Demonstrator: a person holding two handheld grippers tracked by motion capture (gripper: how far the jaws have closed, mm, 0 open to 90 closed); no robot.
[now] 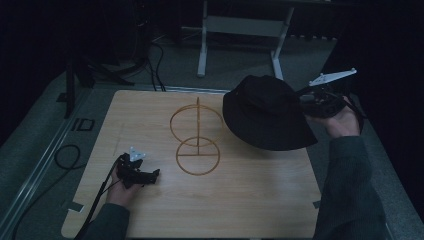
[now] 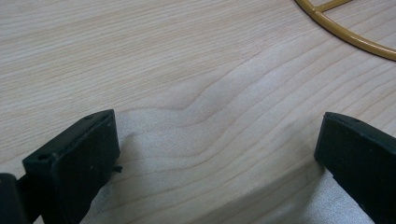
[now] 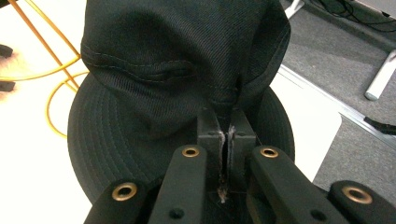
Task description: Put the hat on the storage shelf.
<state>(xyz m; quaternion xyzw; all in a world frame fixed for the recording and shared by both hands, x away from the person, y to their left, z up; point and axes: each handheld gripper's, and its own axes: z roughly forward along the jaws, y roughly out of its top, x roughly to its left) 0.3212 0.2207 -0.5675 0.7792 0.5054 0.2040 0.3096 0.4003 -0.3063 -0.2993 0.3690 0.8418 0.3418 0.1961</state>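
A gold wire stand (image 1: 197, 136) sits in the middle of the wooden table (image 1: 250, 200). It has one flat ring lying on the wood, a thin pole going up from it, and a second ring higher on the pole. A black hat (image 1: 265, 112) is just to the right of the stand, and its brim reaches out past the right edge of the table. The right gripper (image 1: 312, 100) is on the far right side of the hat, away from the stand, held up in the person's right hand (image 1: 342, 120). In the right gripper view its two jaws are pressed tight together on a fold of the hat (image 3: 187, 70), so the cloth bunches up above them, and the gold stand (image 3: 51, 70) shows behind the hat at the left. The left gripper (image 1: 150, 176) rests on the table to the left of the stand and a bit nearer the person, held in the left hand (image 1: 122, 187). In the left gripper view its jaws are spread wide apart with only bare wood (image 2: 196, 93) between them, and a curve of the stand's flat ring (image 2: 345, 35) shows in the top right corner.
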